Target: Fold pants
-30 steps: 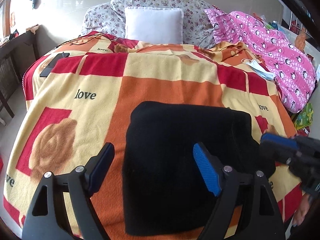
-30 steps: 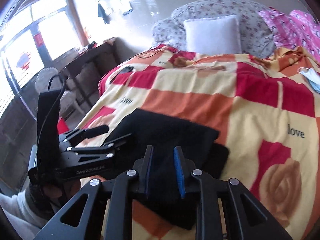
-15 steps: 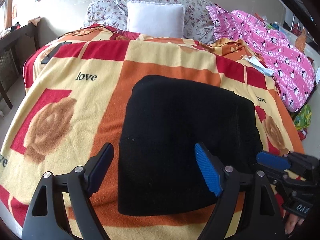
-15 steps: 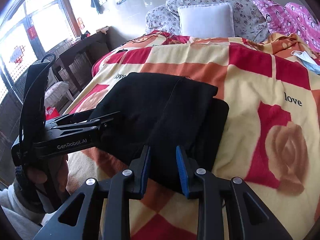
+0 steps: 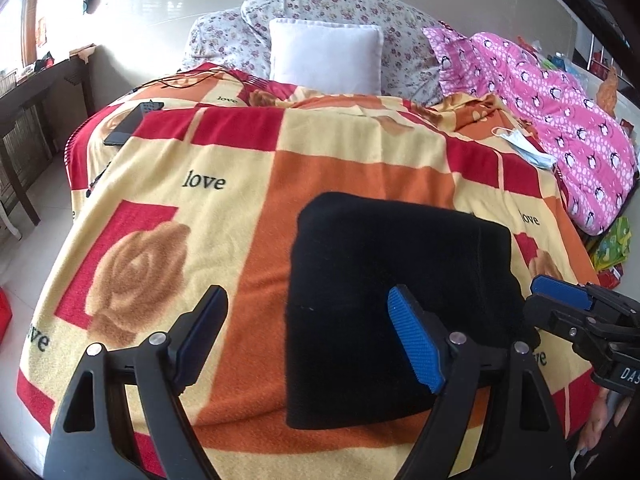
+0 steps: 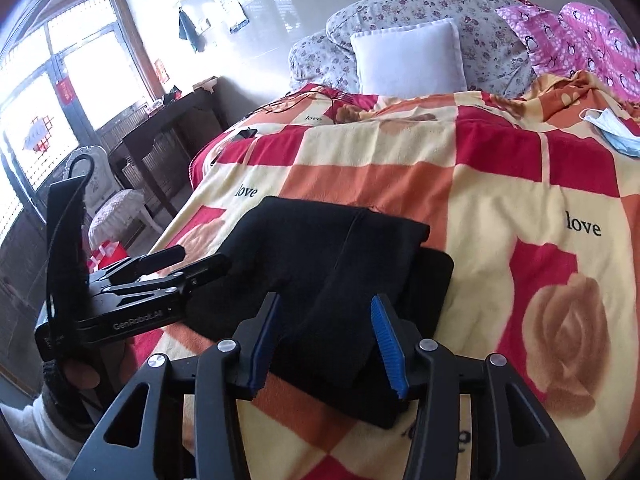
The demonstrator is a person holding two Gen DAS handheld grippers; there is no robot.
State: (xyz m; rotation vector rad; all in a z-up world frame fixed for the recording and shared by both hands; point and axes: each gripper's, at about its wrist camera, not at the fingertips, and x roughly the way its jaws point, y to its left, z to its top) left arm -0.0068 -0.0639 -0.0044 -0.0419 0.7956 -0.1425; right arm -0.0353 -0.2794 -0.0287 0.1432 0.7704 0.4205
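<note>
Black pants (image 5: 392, 300) folded flat at bed's near edge on blanket (image 5: 360, 176); left hand-held gripper (image 5: 308, 340) wide, empty; right hand-held gripper (image 6: 326, 344) just opening over pants' near edge, pads clear.

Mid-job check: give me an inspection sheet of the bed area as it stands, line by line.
Surface: patterned blanket covers the bed, mostly smooth.
Job's things: black pants lie folded into a compact stack near the front edge.
Clutter: face mask at the right; dark flat device at the far left; pink penguin bedding; white pillow.
Grippers: left gripper open, its right finger over the pants; right gripper has just been opening, jaws astride the stack's near edge, pads not pressing.
Cables: thin dark cable near the pillows.
Surroundings: dark wooden table, white chair, bright window.
</note>
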